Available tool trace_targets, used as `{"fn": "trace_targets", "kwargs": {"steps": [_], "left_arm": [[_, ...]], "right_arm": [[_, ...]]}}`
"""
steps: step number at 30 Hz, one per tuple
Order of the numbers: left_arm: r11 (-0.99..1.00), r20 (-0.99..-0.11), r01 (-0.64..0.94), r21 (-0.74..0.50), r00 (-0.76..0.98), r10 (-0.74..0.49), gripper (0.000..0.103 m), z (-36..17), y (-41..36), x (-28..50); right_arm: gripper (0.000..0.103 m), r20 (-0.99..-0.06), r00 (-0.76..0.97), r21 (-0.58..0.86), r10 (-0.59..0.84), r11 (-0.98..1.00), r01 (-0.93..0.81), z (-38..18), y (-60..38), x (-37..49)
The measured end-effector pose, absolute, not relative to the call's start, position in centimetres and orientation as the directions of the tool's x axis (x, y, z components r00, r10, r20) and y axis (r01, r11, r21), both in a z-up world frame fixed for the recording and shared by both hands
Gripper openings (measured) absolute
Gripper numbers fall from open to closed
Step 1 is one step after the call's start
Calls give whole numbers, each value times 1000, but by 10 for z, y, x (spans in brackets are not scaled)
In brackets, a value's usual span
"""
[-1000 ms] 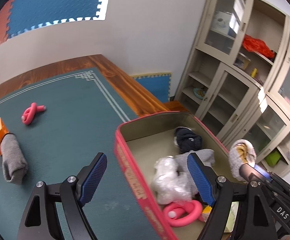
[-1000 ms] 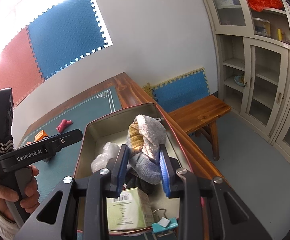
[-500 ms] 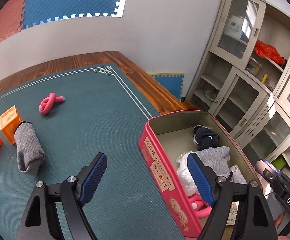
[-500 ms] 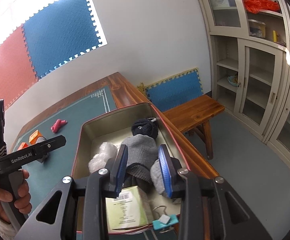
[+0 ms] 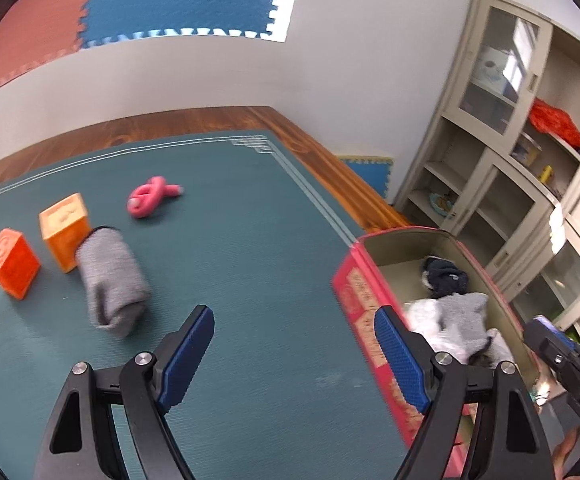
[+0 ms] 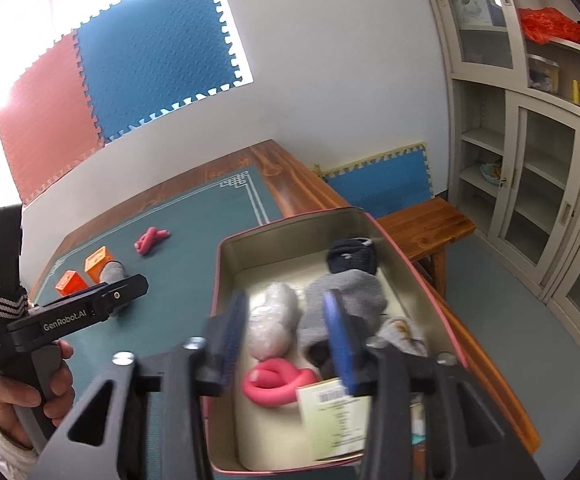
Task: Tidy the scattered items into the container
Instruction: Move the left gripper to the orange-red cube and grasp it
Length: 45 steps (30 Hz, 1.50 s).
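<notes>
A red tin box (image 5: pixel 363 308) (image 6: pixel 226 248) sits on the green mat and holds a dark sock ball (image 6: pixel 351 256), grey socks (image 6: pixel 345 300), a plastic bag (image 6: pixel 274 316), a pink loop (image 6: pixel 278 380) and a paper packet (image 6: pixel 337 420). On the mat lie a rolled grey sock (image 5: pixel 110 276), two orange cubes (image 5: pixel 64 228) (image 5: pixel 10 260) and a pink twisted toy (image 5: pixel 150 198). My left gripper (image 5: pixel 293 348) is open and empty above the mat, left of the box. My right gripper (image 6: pixel 286 332) is open and empty above the box.
The wooden table edge (image 5: pixel 329 164) runs past the mat. A wooden bench (image 6: pixel 421 224) stands beside the table. Beige cabinets (image 5: pixel 509 140) line the right wall. The left hand with its gripper handle (image 6: pixel 50 320) shows in the right wrist view.
My right gripper let go of the patterned grey sock into the box and opened wider. My left gripper swung left, away from the box, toward the items on the mat.
</notes>
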<state>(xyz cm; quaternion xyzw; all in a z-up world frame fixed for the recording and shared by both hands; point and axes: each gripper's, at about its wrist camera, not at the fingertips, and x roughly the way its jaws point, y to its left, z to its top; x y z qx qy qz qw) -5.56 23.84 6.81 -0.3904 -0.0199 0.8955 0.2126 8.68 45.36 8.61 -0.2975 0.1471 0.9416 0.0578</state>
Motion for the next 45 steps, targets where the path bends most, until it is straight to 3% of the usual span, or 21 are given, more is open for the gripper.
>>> {"fn": "trace_targets", "kwargs": {"steps": [6,26,45], "left_arm": [[-941,-698,-290,-175,-638,326,84,65,198,-61],[-993,-684,68,-98,-729,18,84,56,6,-94],[-997,-697,-68,-26,-714,67,84,10,18,-166]], "right_arm": [[78,-559,-829,225,2,-962,-154,97,424,80],[81,-612,-759,172,-221,-974,145,114,277,-7],[81,-682,-679,223,-271,-962,159,62,254,-58]]}}
